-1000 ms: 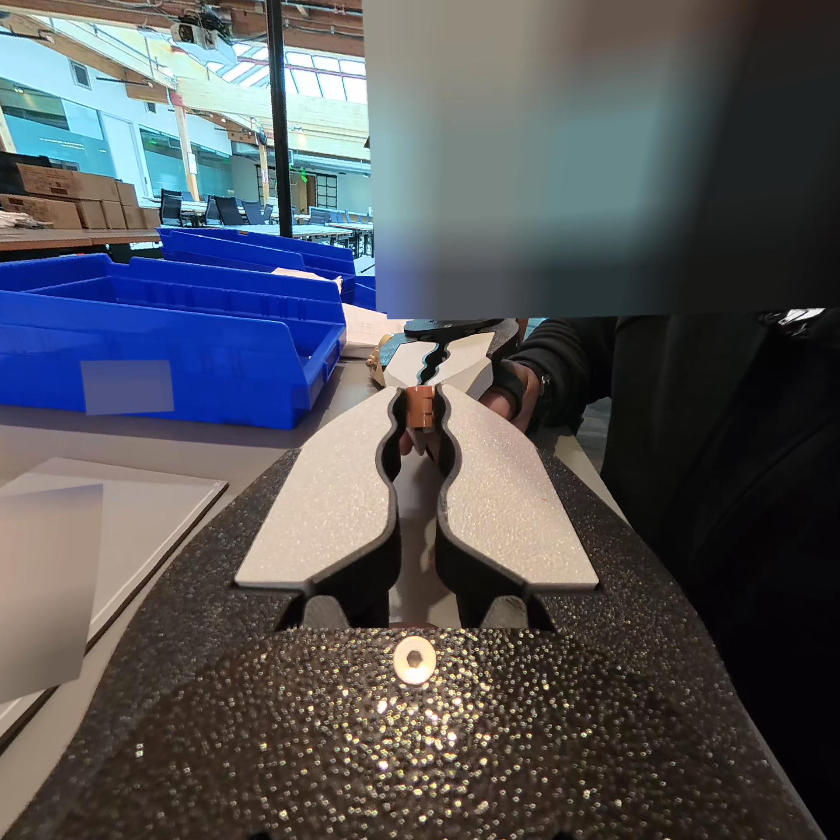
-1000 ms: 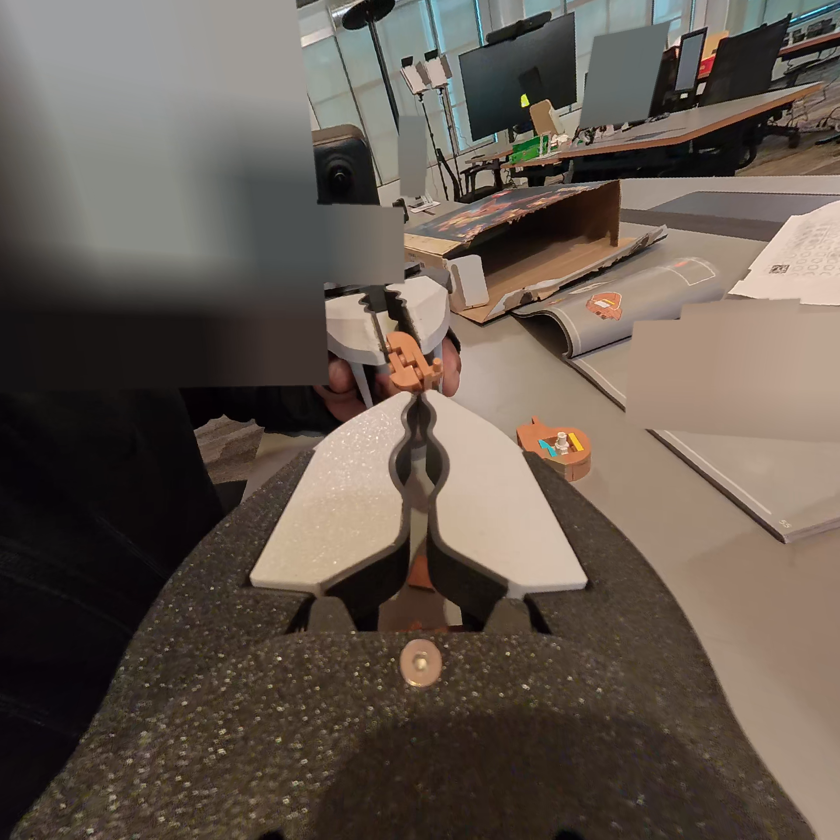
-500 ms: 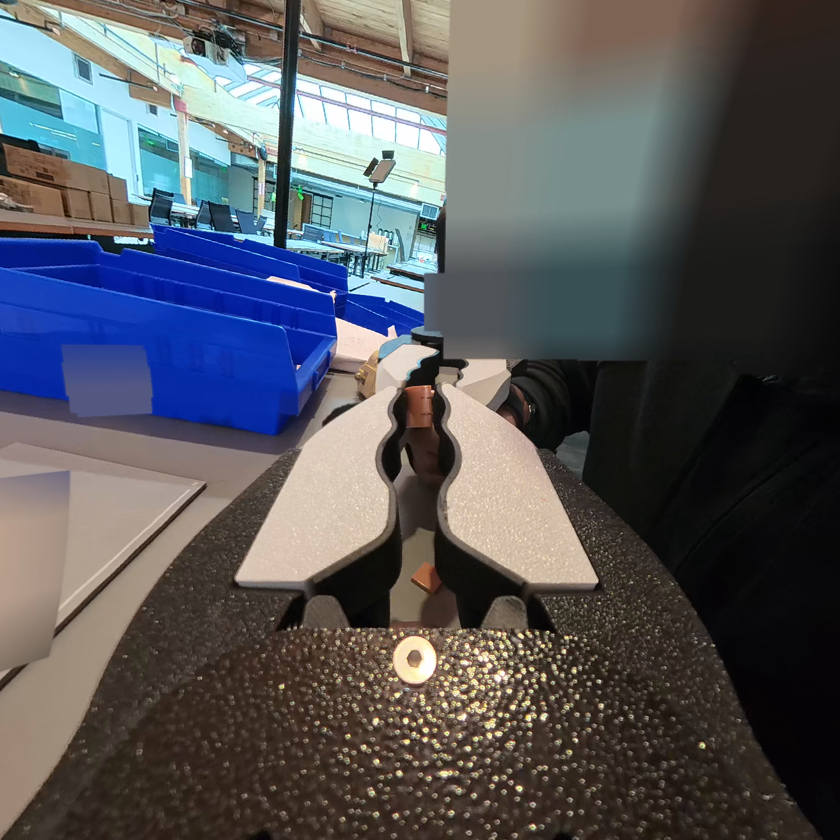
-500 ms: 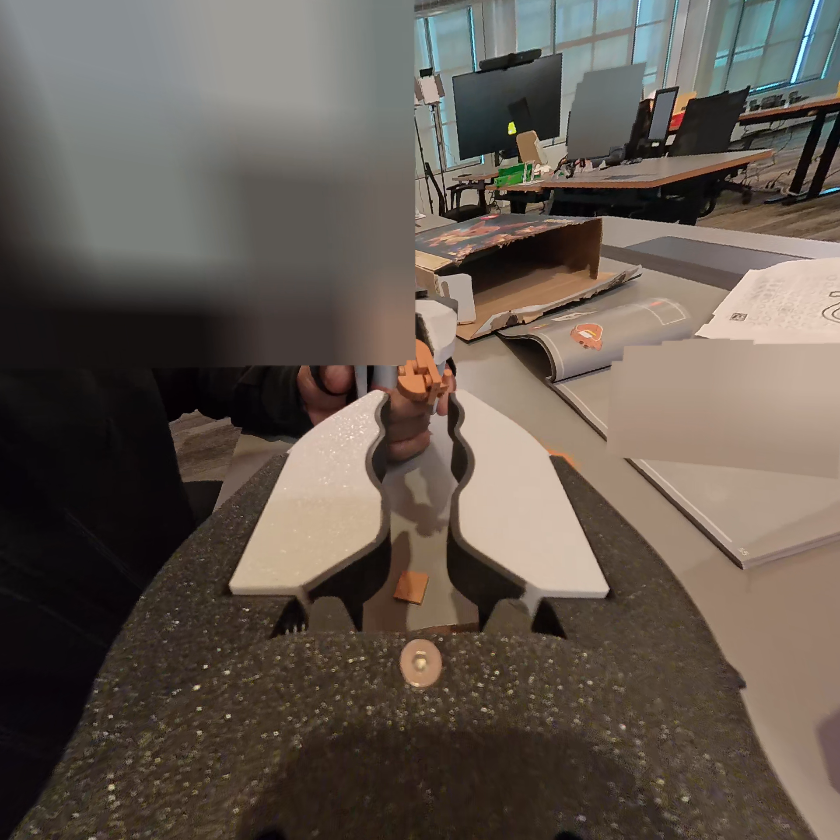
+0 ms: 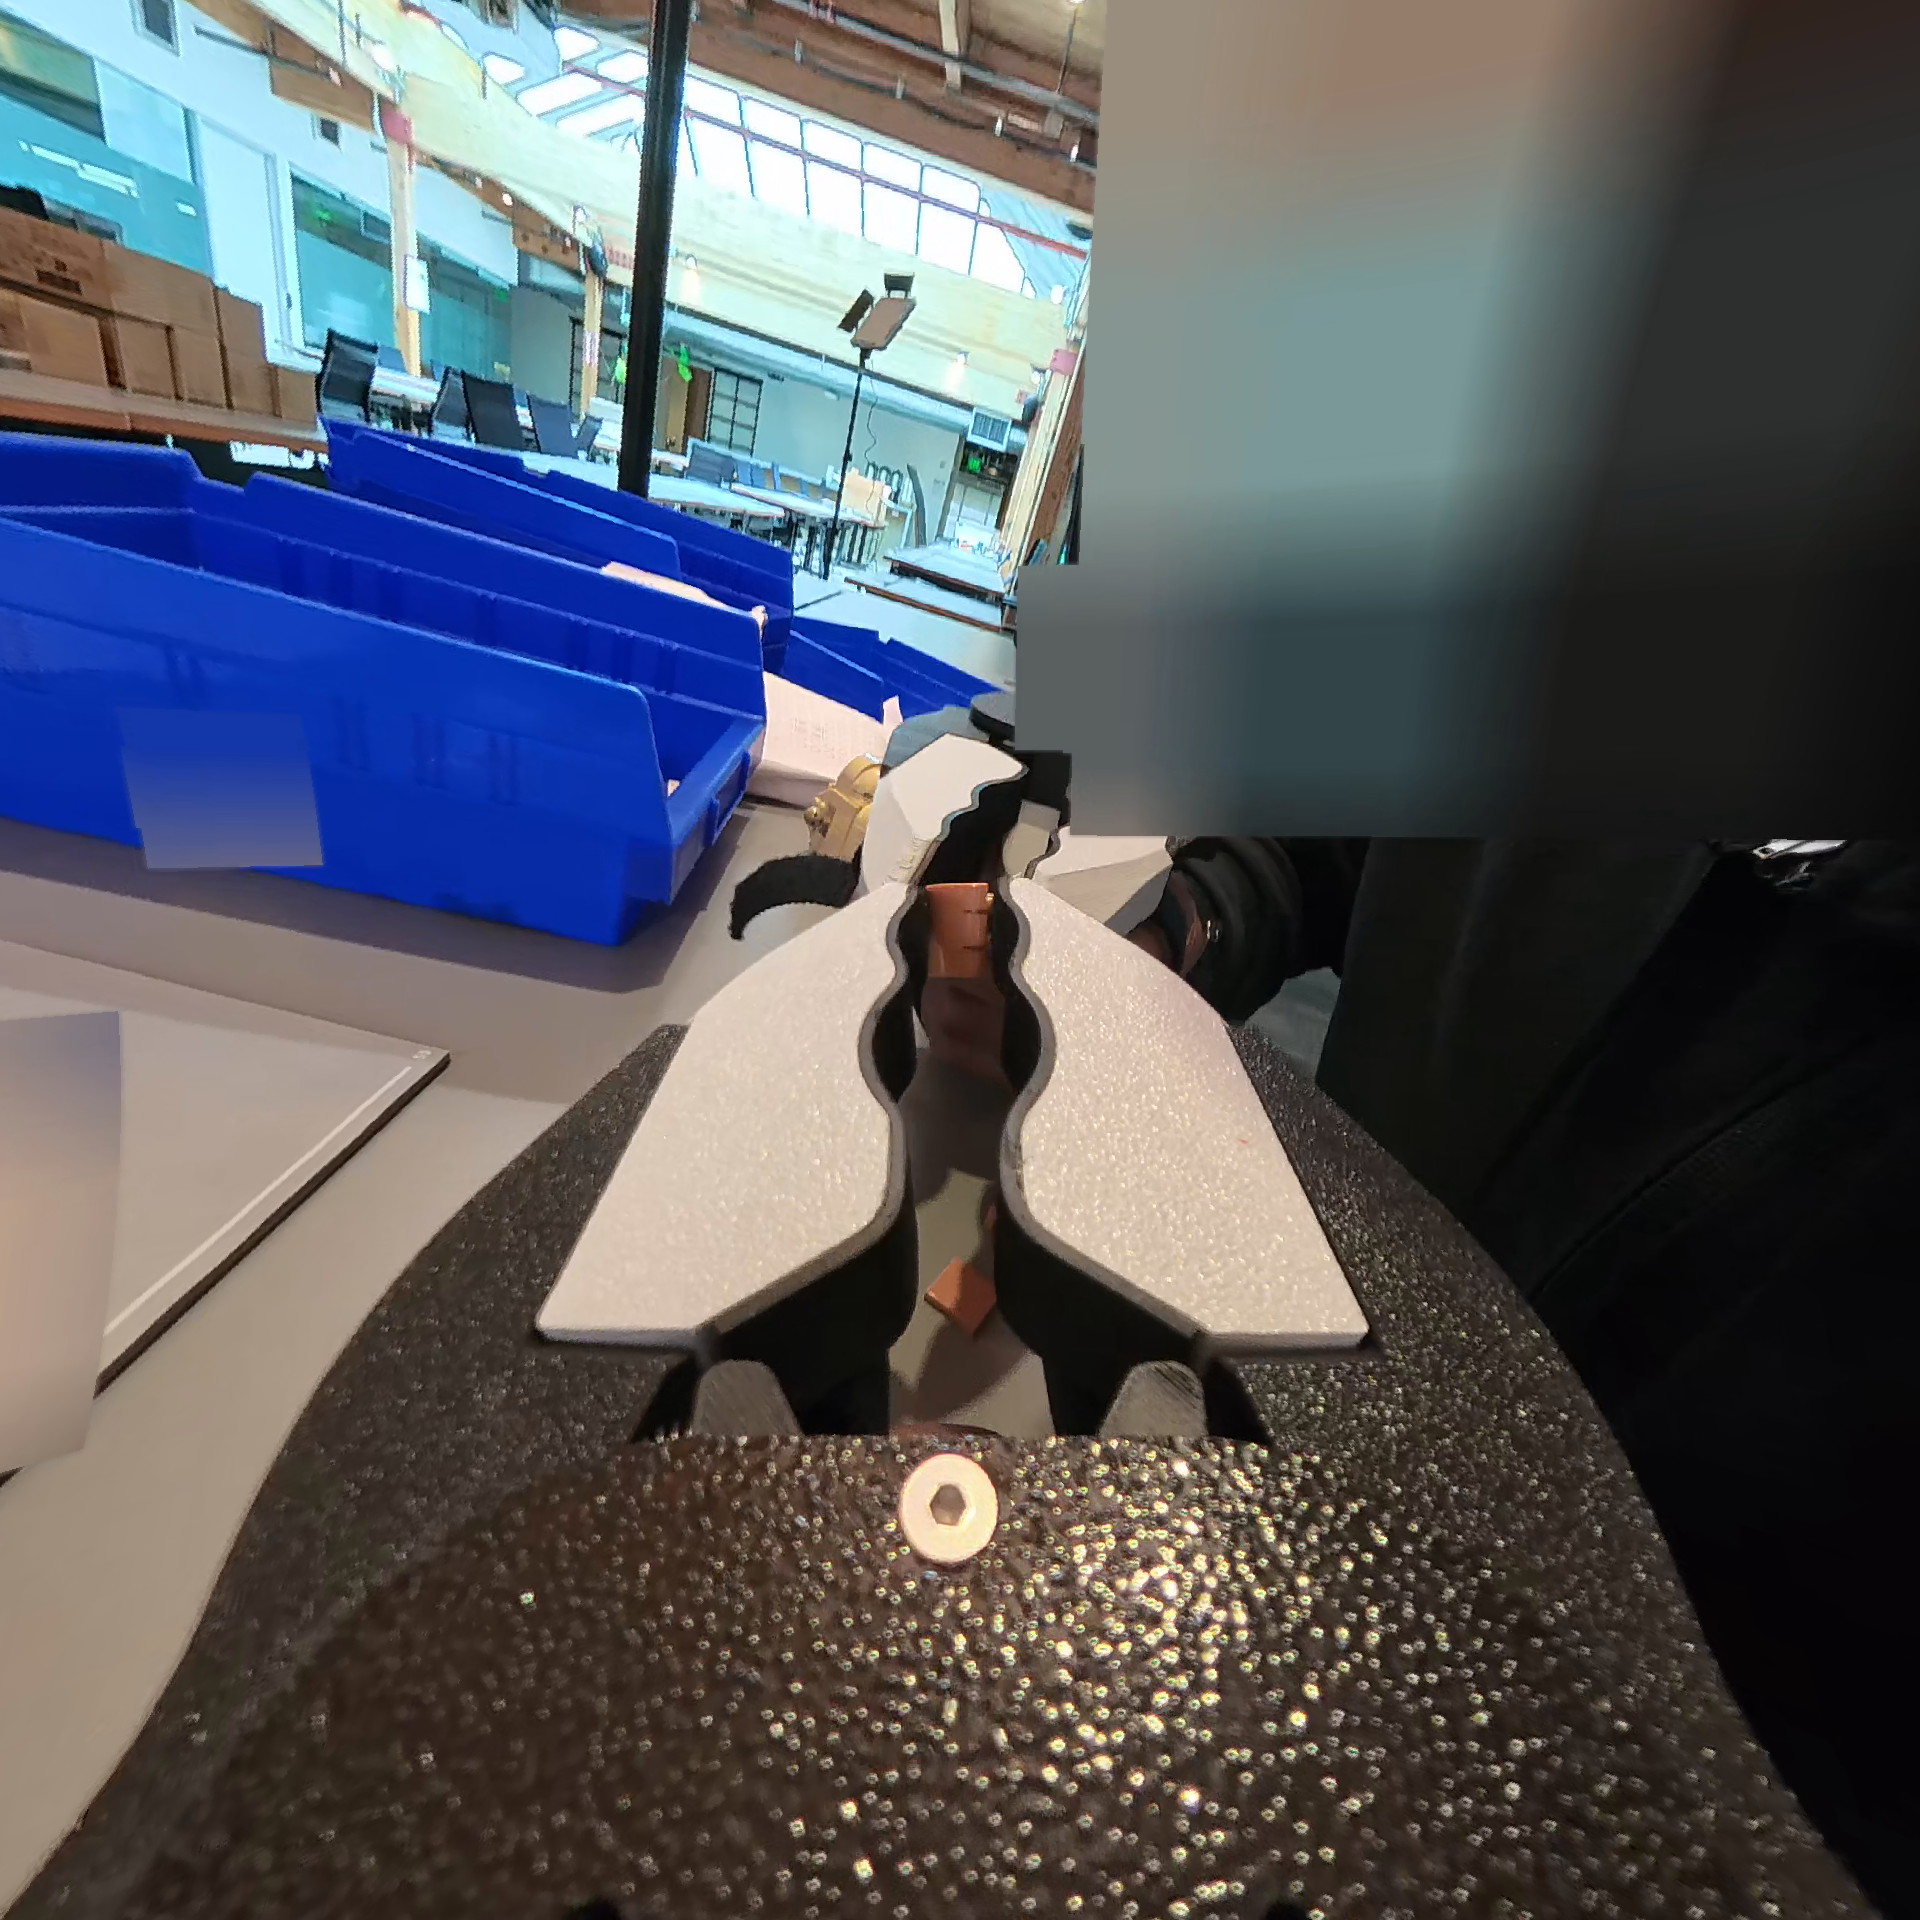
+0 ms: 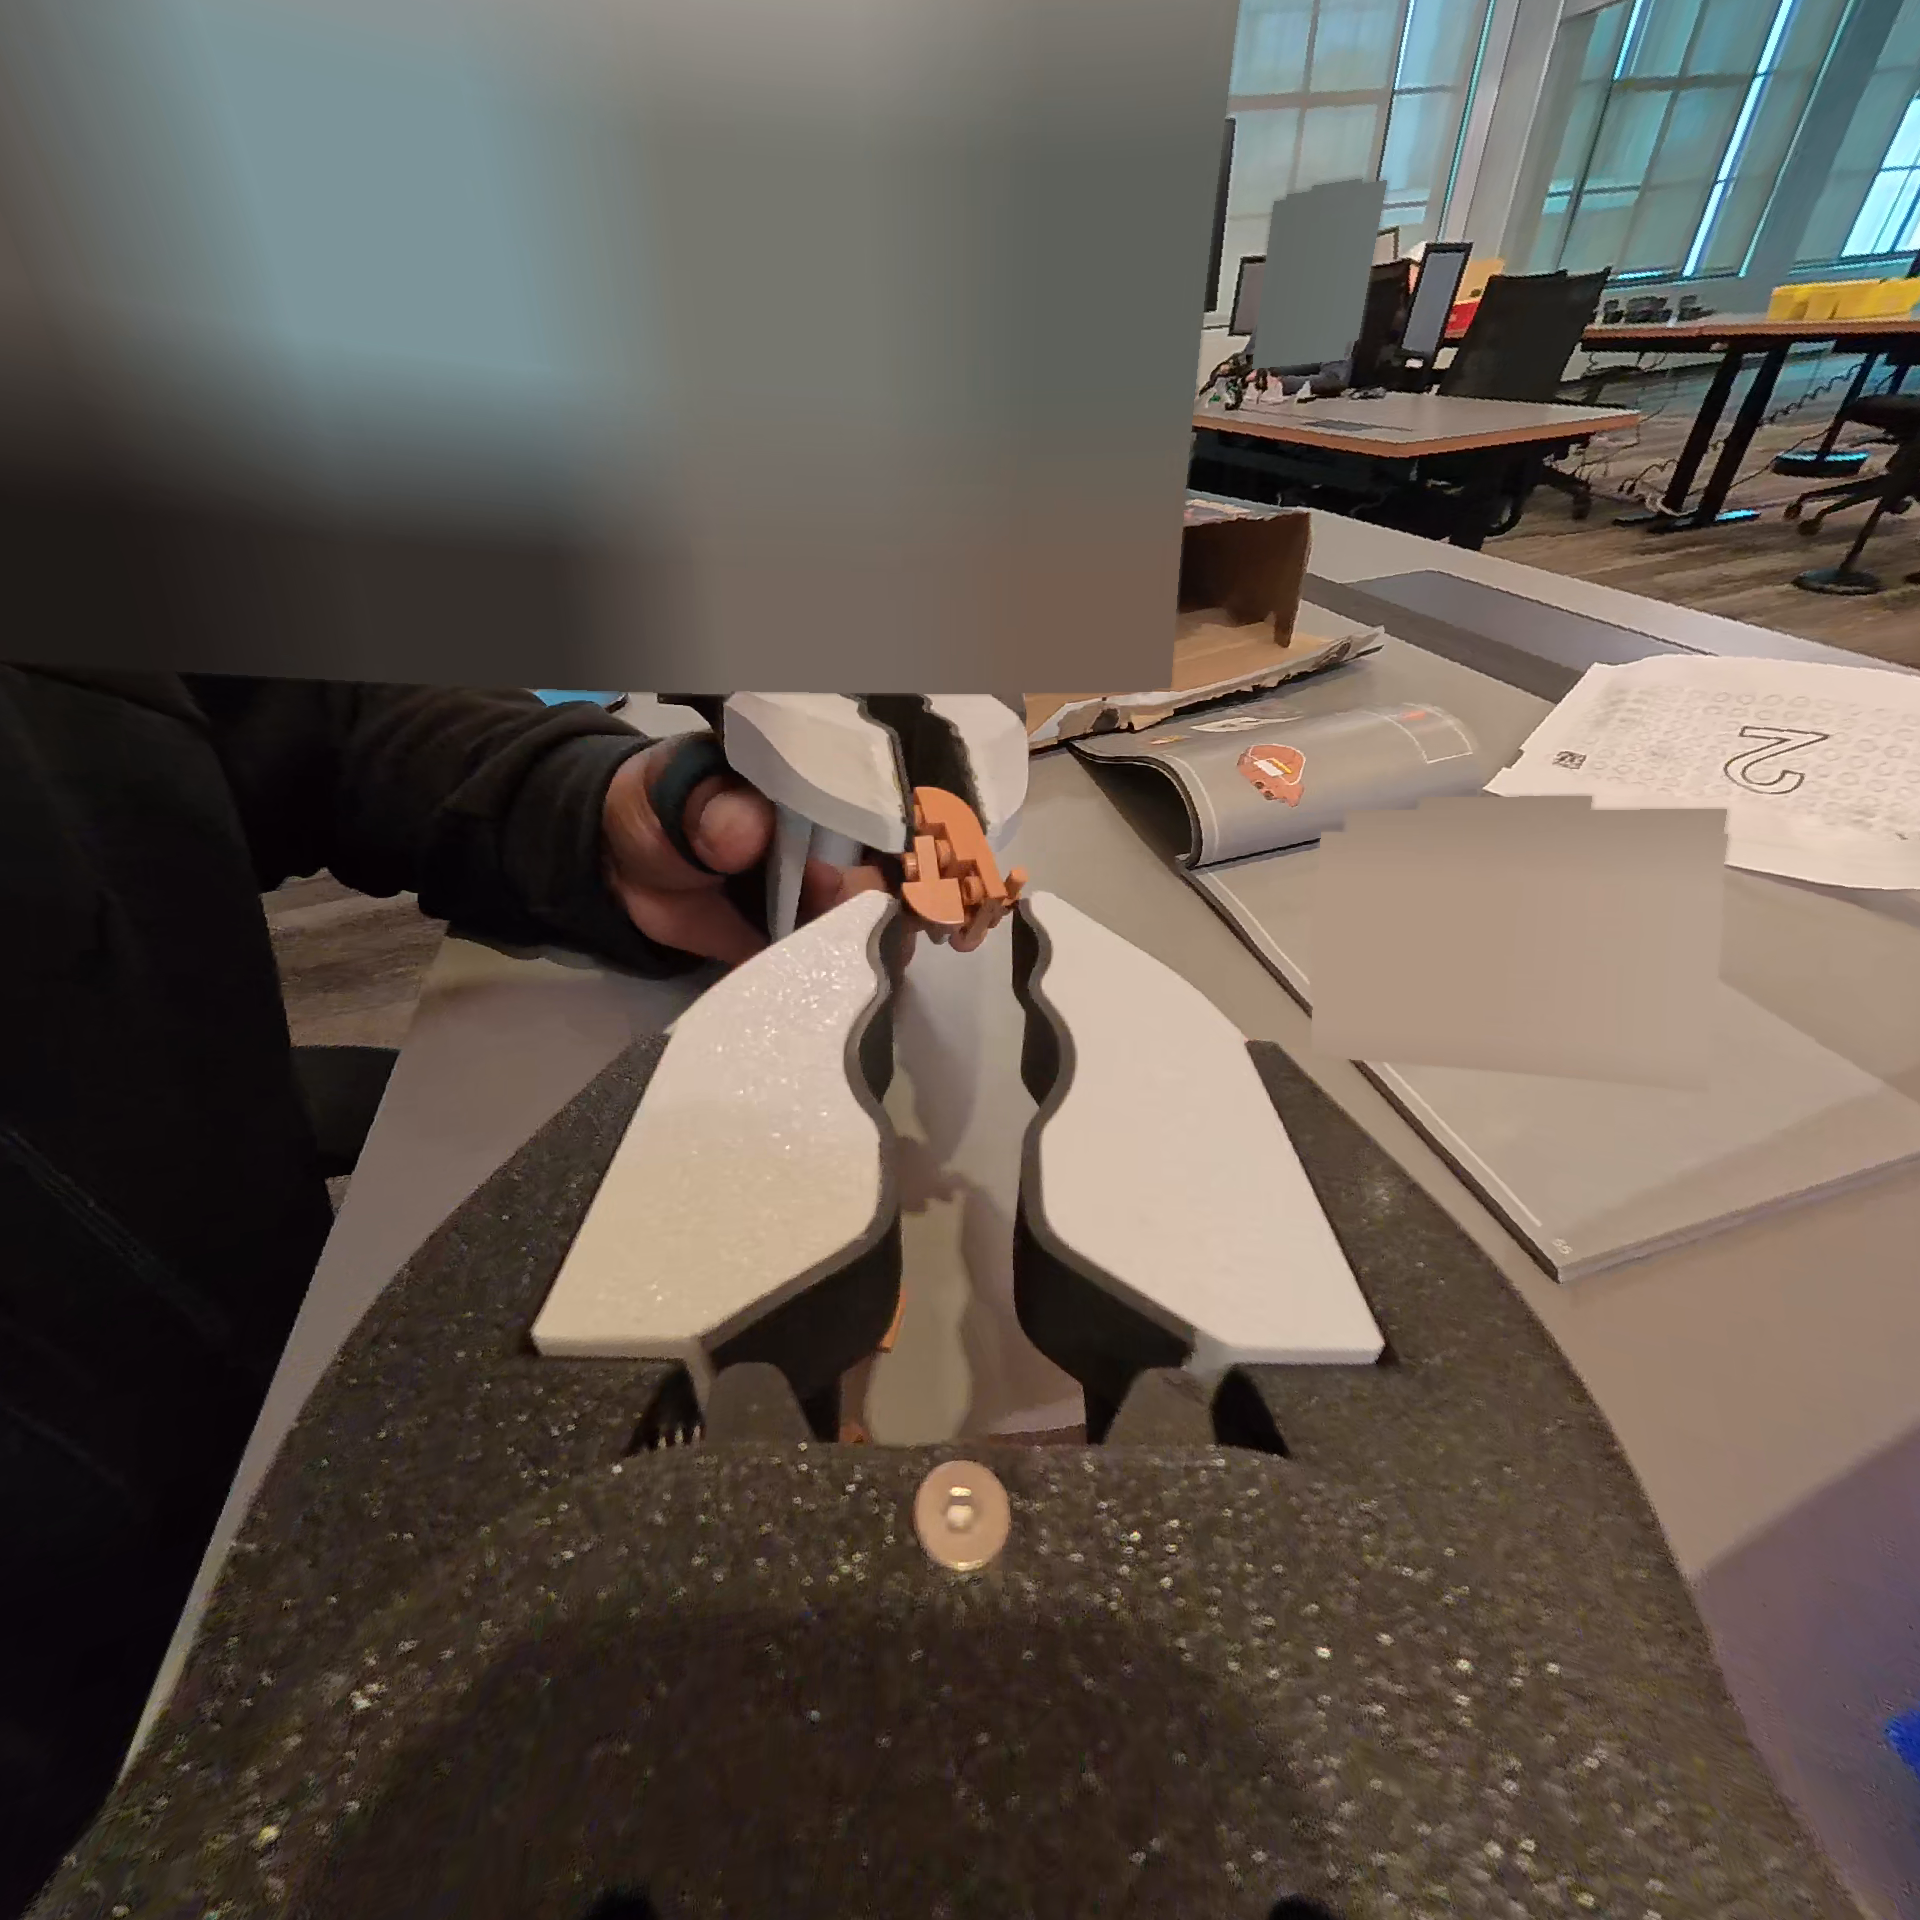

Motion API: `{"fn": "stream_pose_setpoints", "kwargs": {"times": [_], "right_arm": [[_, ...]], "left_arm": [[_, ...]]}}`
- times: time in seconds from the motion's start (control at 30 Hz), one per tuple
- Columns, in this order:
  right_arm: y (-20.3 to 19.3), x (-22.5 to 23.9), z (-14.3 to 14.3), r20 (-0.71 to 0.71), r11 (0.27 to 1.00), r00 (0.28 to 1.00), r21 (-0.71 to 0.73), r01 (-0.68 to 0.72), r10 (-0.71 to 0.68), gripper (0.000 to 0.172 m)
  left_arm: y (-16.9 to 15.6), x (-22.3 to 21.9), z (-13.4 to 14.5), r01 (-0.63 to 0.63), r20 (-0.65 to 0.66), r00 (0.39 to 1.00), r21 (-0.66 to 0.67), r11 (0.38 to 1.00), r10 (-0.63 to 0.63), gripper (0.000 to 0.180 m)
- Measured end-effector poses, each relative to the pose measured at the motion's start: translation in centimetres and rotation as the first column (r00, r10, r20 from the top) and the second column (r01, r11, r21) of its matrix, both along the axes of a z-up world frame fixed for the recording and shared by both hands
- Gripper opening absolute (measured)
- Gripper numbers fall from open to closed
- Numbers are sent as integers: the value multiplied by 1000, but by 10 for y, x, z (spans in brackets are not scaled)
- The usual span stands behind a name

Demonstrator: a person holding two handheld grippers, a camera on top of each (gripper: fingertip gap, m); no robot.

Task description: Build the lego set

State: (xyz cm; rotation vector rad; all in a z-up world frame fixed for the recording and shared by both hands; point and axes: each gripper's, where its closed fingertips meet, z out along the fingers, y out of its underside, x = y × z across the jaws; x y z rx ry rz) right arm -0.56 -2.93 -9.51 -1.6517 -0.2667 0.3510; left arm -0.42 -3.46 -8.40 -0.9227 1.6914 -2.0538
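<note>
Left wrist view: your left gripper [image 5: 958,902] pinches an orange brick assembly [image 5: 958,930] at its tips, long axis pointing out beyond them. Your right gripper [image 6: 956,914], fingers spread, faces it, left tip just beside it above the grey table [image 6: 1351,1403].

blue bins [image 5: 395,717] | open booklet [image 6: 1340,790] | torn cardboard box [image 6: 1242,582]

- Left gripper [image 5: 958,902]: fingers matt grey, grainy; body rough black, speckled.
- Brick piece [image 6: 948,868] between its pads: smooth orange-brown plastic.
- Bins [image 5: 436,727] to its left: glossy blue plastic.
- Box [image 6: 1242,582] beyond right gripper [image 6: 956,914]: torn brown cardboard.
- Booklet [image 6: 1340,769]: glossy paper.
</note>
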Motion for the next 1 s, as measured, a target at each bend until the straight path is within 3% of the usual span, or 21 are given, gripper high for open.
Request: {"fn": "stream_pose_setpoints", "kwargs": {"times": [0.53, 1.0], "right_arm": [[-3, -3, -11, 28, 992, 996, -90, -83, 86, 15], [-4, -5, -21, 131, 989, 989, -142, -51, 70, 14]], "left_arm": [[-2, -4, -13, 73, -52, 996, 106, 992, -68, 11], [-5, -6, -21, 0, 68, 997, 381, 925, -28, 12]]}}
